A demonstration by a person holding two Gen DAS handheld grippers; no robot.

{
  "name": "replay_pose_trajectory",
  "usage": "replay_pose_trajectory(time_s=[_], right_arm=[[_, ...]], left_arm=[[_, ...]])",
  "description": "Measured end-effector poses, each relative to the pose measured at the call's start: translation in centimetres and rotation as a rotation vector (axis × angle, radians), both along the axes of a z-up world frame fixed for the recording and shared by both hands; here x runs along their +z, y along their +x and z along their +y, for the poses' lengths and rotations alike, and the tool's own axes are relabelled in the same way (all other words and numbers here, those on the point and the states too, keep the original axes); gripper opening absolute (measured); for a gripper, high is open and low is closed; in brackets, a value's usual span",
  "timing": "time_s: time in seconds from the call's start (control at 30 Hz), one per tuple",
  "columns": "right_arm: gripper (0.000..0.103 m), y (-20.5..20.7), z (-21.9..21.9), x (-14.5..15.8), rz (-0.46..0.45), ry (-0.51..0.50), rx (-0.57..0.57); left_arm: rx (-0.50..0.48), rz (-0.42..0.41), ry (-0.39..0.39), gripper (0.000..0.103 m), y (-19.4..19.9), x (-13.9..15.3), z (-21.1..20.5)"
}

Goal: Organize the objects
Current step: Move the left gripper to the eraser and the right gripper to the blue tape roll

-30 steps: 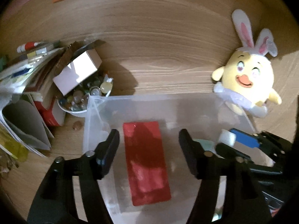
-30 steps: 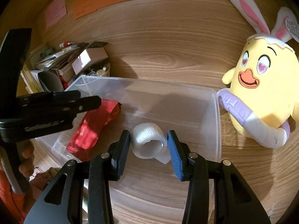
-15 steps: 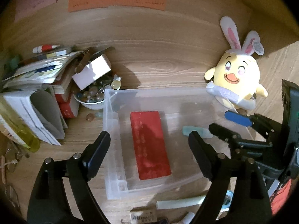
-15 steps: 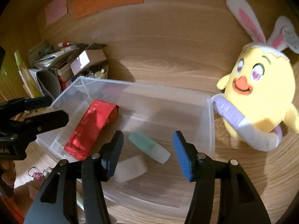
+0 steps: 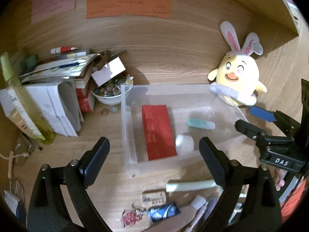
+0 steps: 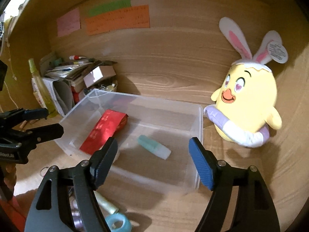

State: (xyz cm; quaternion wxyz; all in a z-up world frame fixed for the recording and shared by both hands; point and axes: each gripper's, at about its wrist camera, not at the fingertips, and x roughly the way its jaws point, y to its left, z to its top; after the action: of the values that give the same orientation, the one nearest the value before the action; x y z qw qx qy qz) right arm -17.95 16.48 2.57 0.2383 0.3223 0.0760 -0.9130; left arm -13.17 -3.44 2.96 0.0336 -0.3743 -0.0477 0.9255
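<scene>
Clear plastic bin (image 5: 125,127) on the wooden desk holds a red packet (image 5: 158,132), a mint tube (image 5: 200,124) and a white roll (image 5: 184,144), while the left gripper (image 5: 154,155) and the "DAS"-marked right gripper (image 6: 153,155) hover near it, both spread wide and empty.

Left wrist looks steeply down from near-left; right wrist sits lower, near-right, both sharing the clear bin (image 5: 126,127) (image 6: 195,133).
</scene>
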Motion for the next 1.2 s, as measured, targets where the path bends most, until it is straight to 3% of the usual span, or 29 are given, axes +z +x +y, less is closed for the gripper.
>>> replay_pose_trajectory(time_s=[0.37, 0.67, 0.73, 0.8, 0.93, 1.07, 1.2], right_arm=[[0.075, 4.4, 2.4, -0.6, -0.006, -0.037, -0.015], [0.075, 6.0, 3.2, -3.9, -0.11, -0.037, -0.003], [0.075, 6.1, 3.4, -5.3, -0.16, -0.038, 0.003], [0.075, 6.2, 3.5, -6.3, -0.189, -0.033, 0.003], [0.075, 6.4, 4.1, -7.0, -0.239, -0.077, 0.012], [0.075, 6.8, 3.9, -7.0, -0.23, -0.069, 0.022], [0.075, 6.8, 2.9, -7.2, -0.227, -0.038, 0.053]], left_arm=[[-0.008, -0.039, -0.024, 0.095, 3.5, -2.0, 0.0], [-0.018, -0.128, -0.03, 0.094, 4.2, -5.3, 0.0], [-0.019, -0.148, -0.025, 0.09, 4.2, -6.1, 0.0], [-0.021, -0.166, -0.023, 0.08, 4.2, -6.7, 0.0], [-0.023, -0.198, 0.002, 0.076, 4.2, -7.8, -0.4], [-0.025, -0.225, 0.029, 0.061, 3.8, -8.6, -0.6], [-0.029, -0.228, 0.039, 0.058, 3.7, -8.8, -0.2]])
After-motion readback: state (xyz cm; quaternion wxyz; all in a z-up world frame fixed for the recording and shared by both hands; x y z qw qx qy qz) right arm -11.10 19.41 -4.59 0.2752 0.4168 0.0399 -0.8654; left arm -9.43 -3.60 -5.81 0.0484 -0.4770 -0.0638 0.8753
